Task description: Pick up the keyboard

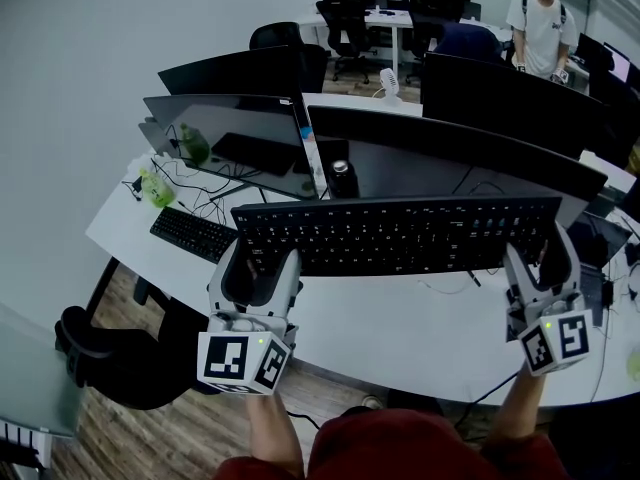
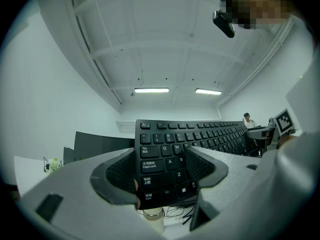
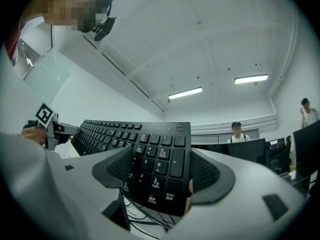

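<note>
- The keyboard (image 1: 400,233) is held up above the table (image 1: 400,338), just before the monitors, with its key face turned toward the person. It looks clear of the table surface.
- The left tongs (image 1: 262,266) pinch its left end, at 9 o'clock of the keyboard, over the Shift and Ctrl keys. The right tongs (image 1: 545,260) pinch the right end, at 3 o'clock, over the number pad.
- Each grip covers only a short part of its end. If one hand loosens or the hands move apart, that end can slip out and swing down.
- If the hands rise unevenly, the long body may twist between the pads.
- The wide monitor (image 1: 450,148) and a can (image 1: 342,178) stand just behind, toward 12 o'clock, and a push forward could knock them.
- I cannot tell whether a cable is attached. If one is, it may pull tight.
</note>
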`<state>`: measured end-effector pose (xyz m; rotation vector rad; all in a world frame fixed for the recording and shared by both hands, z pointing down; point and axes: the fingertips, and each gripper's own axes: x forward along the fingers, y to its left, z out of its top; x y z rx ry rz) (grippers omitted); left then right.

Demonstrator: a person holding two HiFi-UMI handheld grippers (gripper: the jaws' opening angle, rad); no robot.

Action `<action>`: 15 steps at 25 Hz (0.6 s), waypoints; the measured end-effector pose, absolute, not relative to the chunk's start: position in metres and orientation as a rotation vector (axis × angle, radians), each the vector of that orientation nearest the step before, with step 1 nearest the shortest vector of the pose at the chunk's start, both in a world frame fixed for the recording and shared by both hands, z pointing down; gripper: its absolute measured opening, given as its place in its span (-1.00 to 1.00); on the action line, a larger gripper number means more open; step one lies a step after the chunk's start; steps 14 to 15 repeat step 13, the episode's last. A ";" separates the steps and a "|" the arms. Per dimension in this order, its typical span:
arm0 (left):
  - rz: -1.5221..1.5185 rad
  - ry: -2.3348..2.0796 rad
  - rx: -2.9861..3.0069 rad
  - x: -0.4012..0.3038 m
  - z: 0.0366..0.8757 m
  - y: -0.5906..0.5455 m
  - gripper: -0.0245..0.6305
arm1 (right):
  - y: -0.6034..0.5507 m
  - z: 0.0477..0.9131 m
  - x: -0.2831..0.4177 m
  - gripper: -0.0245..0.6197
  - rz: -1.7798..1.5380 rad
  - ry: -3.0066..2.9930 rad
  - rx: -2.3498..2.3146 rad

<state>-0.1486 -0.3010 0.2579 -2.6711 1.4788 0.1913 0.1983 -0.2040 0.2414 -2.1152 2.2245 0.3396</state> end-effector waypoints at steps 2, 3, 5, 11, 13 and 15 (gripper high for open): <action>0.193 1.476 -2.670 -0.149 0.257 -0.301 0.02 | -0.203 0.241 0.198 0.17 0.344 2.221 -2.116; 0.194 1.475 -2.670 -0.149 0.257 -0.300 0.02 | -0.202 0.241 0.198 0.17 0.346 2.219 -2.116; 0.197 1.473 -2.671 -0.149 0.256 -0.299 0.02 | -0.201 0.239 0.198 0.17 0.348 2.218 -2.119; 0.205 1.467 -2.680 -0.149 0.252 -0.297 0.02 | -0.196 0.233 0.197 0.17 0.358 2.211 -2.130; 0.208 1.464 -2.681 -0.149 0.251 -0.296 0.02 | -0.194 0.233 0.197 0.17 0.357 2.210 -2.133; 0.208 1.464 -2.681 -0.149 0.251 -0.296 0.02 | -0.194 0.233 0.197 0.17 0.357 2.210 -2.133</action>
